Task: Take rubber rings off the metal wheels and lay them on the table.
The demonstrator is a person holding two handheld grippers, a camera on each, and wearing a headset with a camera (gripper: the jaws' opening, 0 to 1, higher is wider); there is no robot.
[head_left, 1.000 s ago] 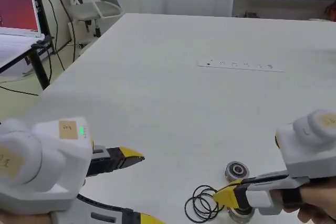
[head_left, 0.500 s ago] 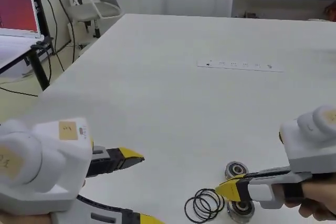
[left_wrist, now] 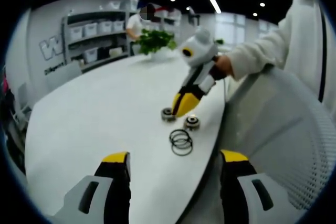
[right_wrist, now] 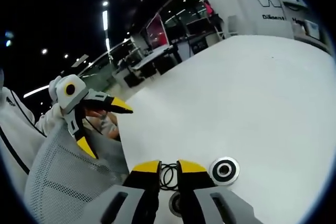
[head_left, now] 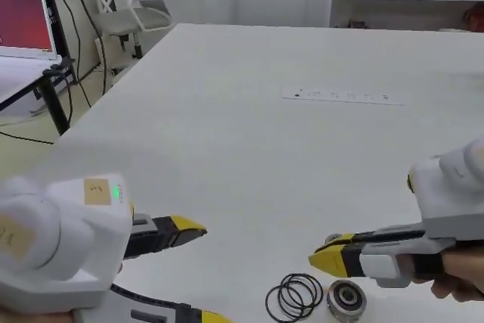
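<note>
Several black rubber rings [head_left: 295, 296] lie in a loose pile near the table's front edge, also seen as rings [left_wrist: 181, 141] and rings [right_wrist: 168, 176]. A metal wheel [head_left: 346, 298] sits just right of them. A second wheel [left_wrist: 168, 114] lies a little farther back, beside the near wheel [left_wrist: 191, 123]. My right gripper [head_left: 321, 260] hovers above the wheels, jaws almost together with nothing between them. In its own view the right gripper [right_wrist: 169, 167] points over the rings, with a wheel [right_wrist: 224, 170] to its right. My left gripper [head_left: 203, 270] stands open, well left of the rings, holding nothing.
The white table [head_left: 249, 134] stretches far ahead with a flush power strip [head_left: 340, 97] in its middle. Office chairs [head_left: 125, 5] stand past the far left corner. The table's near edge [left_wrist: 210, 145] runs close to the rings and wheels.
My right gripper has risen and drawn back from the near wheel, which now lies uncovered beside the rings. The rings and the left gripper have stayed put.
</note>
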